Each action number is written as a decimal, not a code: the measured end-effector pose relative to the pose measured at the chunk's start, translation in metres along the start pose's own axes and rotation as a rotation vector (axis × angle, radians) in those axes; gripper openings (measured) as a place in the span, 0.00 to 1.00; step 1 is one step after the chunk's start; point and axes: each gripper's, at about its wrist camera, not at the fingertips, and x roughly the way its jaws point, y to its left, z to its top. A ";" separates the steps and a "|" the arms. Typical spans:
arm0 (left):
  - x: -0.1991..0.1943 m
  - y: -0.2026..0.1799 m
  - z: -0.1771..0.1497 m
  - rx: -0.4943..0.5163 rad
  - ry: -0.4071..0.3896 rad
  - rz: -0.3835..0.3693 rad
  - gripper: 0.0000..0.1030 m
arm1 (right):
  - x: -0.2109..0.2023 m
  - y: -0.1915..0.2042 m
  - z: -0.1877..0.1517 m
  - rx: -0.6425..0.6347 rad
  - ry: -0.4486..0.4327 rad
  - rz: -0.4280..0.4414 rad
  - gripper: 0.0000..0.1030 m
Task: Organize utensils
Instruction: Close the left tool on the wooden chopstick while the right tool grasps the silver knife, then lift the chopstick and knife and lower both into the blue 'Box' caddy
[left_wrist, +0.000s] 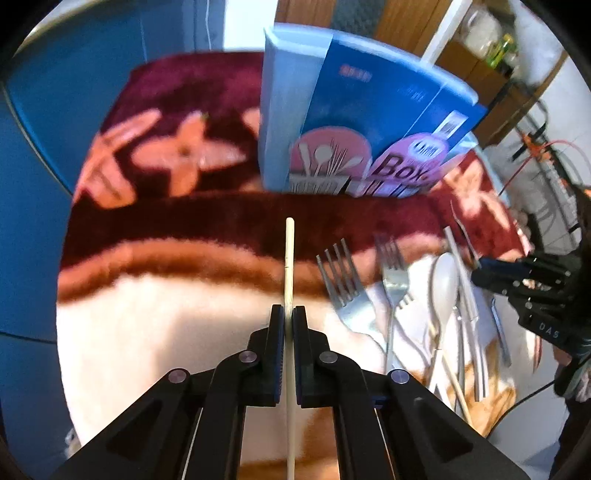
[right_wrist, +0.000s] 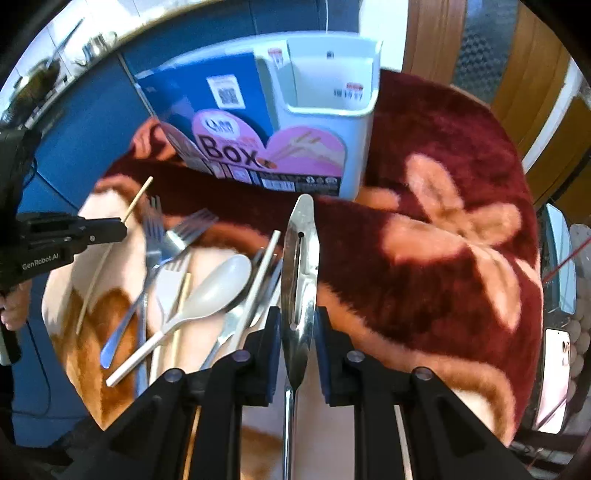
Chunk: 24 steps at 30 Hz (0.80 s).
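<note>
My left gripper (left_wrist: 289, 314) is shut on a pale wooden chopstick (left_wrist: 289, 254) that points toward the utensil box (left_wrist: 354, 122). It also shows at the left of the right wrist view (right_wrist: 123, 226). My right gripper (right_wrist: 297, 317) is shut on a steel spoon (right_wrist: 299, 258), held edge-on, its tip near the box (right_wrist: 325, 122), a pale holder with a blue and pink label. It shows at the right of the left wrist view (left_wrist: 480, 273). Loose forks (left_wrist: 343, 277), a grey spoon (right_wrist: 218, 288) and chopsticks lie in a pile on the blanket.
A dark red blanket (right_wrist: 461, 166) with peach flowers covers the round table. A blue cabinet (left_wrist: 33, 184) stands behind at the left. Wooden doors (right_wrist: 535, 74) and a shelf with cables (left_wrist: 535, 147) are at the right.
</note>
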 end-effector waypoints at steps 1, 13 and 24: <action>-0.006 -0.001 -0.006 0.002 -0.042 0.000 0.04 | -0.003 0.004 -0.005 0.008 -0.016 -0.003 0.19; -0.068 -0.012 -0.049 -0.038 -0.437 -0.050 0.04 | -0.063 0.029 -0.055 0.063 -0.405 -0.025 0.19; -0.125 -0.025 -0.031 -0.062 -0.695 -0.079 0.04 | -0.108 0.049 -0.045 0.037 -0.644 -0.095 0.19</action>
